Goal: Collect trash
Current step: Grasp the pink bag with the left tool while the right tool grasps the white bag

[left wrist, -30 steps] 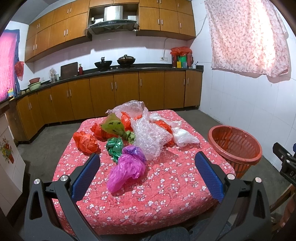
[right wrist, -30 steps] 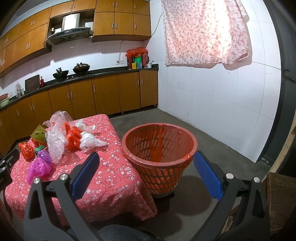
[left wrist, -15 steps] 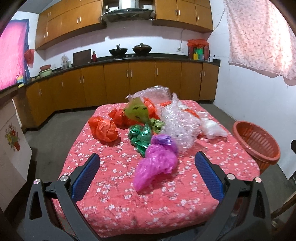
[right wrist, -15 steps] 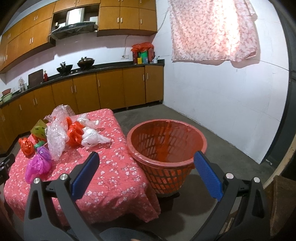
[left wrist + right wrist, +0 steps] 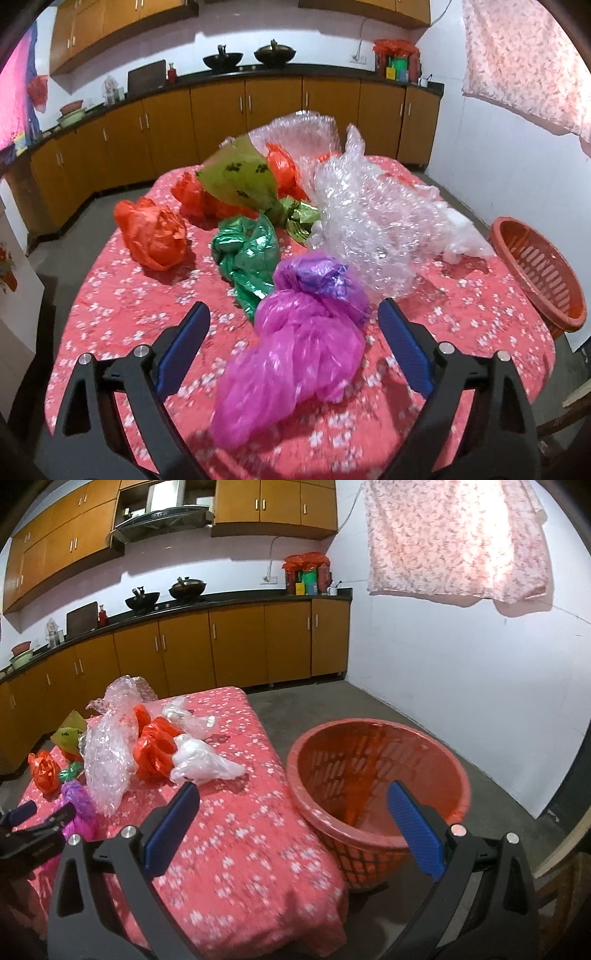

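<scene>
Left tool (image 5: pixel 293 325): jaws apart, closing; magenta bag (image 5: pixel 295 362) lies between pads, not yet touched, on floral-cloth counter (image 5: pixel 122 306) w/ other bags behind. Right tool (image 5: pixel 291 829): jaws wide, nothing held, over counter edge; orange basket (image 5: pixel 376 771) just beside counter, on floor.

Both views are evenly lit, a little dim, with a pinkish cast on the walls. Daylight glows through the curtain (image 5: pixel 458 535), the brightest patch. Soft shadows lie beside the bags on the surface (image 5: pixel 129 302). Its near edge and the purple bag (image 5: pixel 295 354) are smeared by motion blur. Fisheye bending curves the cupboards (image 5: pixel 236 646), and dark corners frame each picture.
</scene>
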